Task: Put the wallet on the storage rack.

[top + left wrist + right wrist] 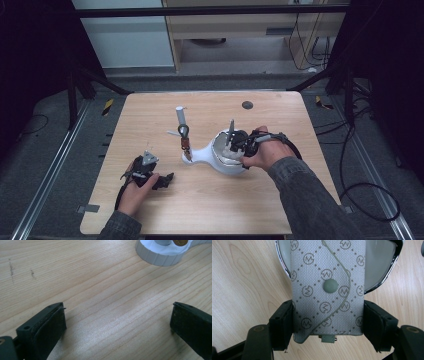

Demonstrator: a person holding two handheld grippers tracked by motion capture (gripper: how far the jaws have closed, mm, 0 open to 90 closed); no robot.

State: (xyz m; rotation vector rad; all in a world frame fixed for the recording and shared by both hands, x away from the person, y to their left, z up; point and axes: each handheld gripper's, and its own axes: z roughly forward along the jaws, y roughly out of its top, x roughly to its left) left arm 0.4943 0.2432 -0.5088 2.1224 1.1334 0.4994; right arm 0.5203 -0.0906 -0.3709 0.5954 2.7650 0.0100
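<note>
The right gripper (328, 322) was clamped on the grey patterned fabric key pouch (328, 287), seemingly not yet lowered into the white chrome-rimmed bowl (220, 161), while the left gripper (117, 322) rested open on the wooden counter (100, 297).

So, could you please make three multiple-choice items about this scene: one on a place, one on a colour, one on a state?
1. Where is the patterned pouch?
A. Between the right gripper's jaws, over the white holder
B. On the floor
C. Under the left gripper

2. What colour is the snap button on the pouch?
A. Red
B. Grey-green
C. Black

3. How stand the left gripper's jaws?
A. Shut on a key
B. Shut on the pouch
C. Open, with bare table between

Answers: 1 A, the right gripper clamps its sides above the white holder; 2 B, it matches the grey fabric; 3 C, only wood grain of the table lies between them.
</note>
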